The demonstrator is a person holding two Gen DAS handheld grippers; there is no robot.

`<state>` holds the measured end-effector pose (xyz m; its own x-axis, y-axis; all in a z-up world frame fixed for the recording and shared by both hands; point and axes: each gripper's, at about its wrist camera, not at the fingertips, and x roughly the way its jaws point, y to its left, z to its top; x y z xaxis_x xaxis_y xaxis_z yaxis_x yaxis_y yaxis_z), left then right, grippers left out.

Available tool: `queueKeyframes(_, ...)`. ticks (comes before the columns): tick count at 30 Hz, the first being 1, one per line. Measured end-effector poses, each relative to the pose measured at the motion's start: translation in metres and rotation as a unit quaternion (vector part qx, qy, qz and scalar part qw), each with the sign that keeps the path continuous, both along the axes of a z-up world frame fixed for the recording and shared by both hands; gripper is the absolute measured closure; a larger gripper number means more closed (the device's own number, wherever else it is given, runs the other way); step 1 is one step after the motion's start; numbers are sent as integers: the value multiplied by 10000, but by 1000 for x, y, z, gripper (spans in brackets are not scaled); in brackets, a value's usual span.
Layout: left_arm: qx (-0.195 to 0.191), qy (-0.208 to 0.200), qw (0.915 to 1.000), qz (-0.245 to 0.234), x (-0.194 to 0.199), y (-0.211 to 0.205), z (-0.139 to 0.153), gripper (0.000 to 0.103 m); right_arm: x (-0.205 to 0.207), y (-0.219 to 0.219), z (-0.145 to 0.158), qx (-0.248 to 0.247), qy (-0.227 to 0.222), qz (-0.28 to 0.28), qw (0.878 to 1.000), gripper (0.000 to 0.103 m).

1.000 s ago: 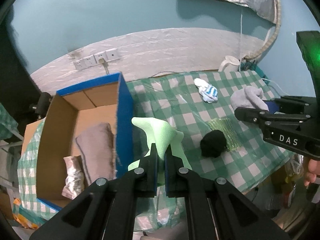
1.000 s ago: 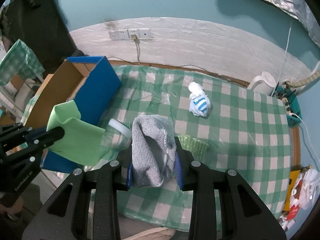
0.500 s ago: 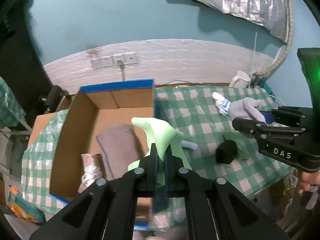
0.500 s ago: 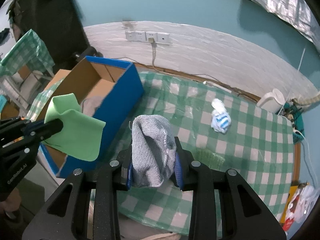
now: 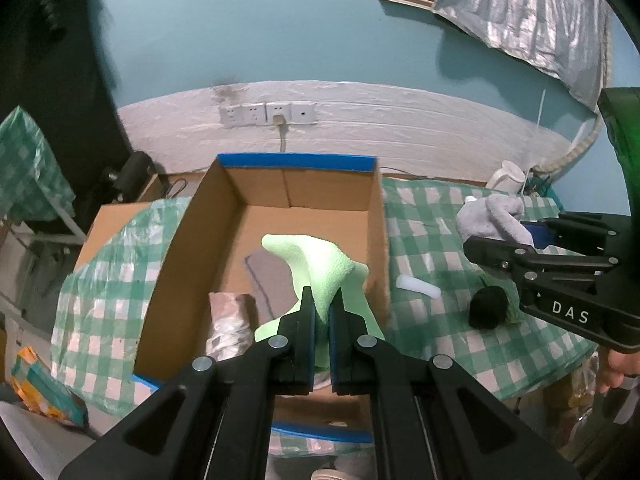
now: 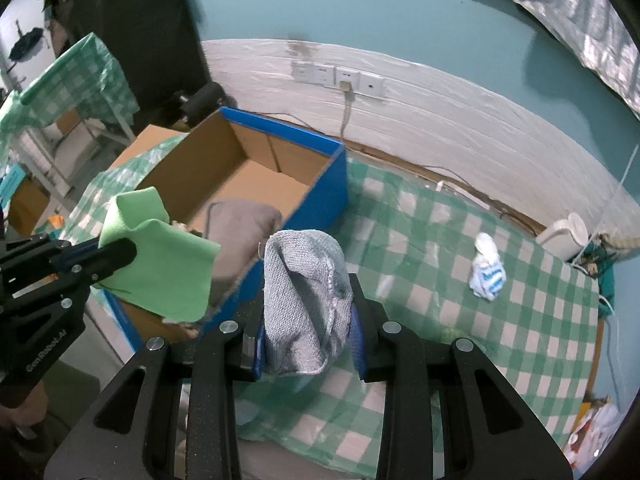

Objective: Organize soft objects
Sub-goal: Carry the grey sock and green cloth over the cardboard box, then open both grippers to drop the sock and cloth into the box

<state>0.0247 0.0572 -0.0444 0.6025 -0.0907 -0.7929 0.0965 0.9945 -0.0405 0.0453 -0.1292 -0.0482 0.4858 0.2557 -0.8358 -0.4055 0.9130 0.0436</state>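
Note:
My left gripper (image 5: 323,300) is shut on a light green cloth (image 5: 320,268) and holds it over the open cardboard box with blue outer walls (image 5: 296,162). In the box lie a brown-grey cloth (image 5: 262,276) and a silvery crumpled bundle (image 5: 228,320). My right gripper (image 6: 308,320) is shut on a grey knitted cloth (image 6: 304,300) above the checked table, just right of the box (image 6: 324,196). The green cloth also shows in the right wrist view (image 6: 160,256).
On the green checked tablecloth (image 6: 500,320) lie a blue-and-white sock ball (image 6: 486,272), a black soft ball (image 5: 486,306) and a white roll (image 5: 418,286). A white kettle (image 6: 564,236) stands at the far right corner. Wall sockets (image 5: 268,114) sit behind the box.
Both grippers have moved left with their cloths. The green cloth has gone from beside the box's right wall to over its inside. The grey cloth has come nearer the box.

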Motion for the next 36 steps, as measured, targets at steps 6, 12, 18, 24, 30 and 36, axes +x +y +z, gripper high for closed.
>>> queueKeyframes(6,-62,116,9997,225,0,26,-10,98,5,34,-4,-45,76,252,9996,72)
queueKeyframes(12,-82,208,9990,381,2,46,-19,98,10,65,-11,-93,182,465,9987,72)
queueKeyframes(18,-27,285,9984,484,2,61,-28,98,14,87,-21,-139,319,611,9975,72)
queueKeyframes(24,12,389,9973,623,5,73,-37,98,17,97,-28,-151,417,658,9968,70)
queueKeyframes(30,74,467,9959,775,7,79,-42,84,17,102,-31,-191,418,607,9971,60)
queueKeyframes(36,166,324,9959,830,5,79,-37,61,17,101,-29,-234,328,536,9977,44)
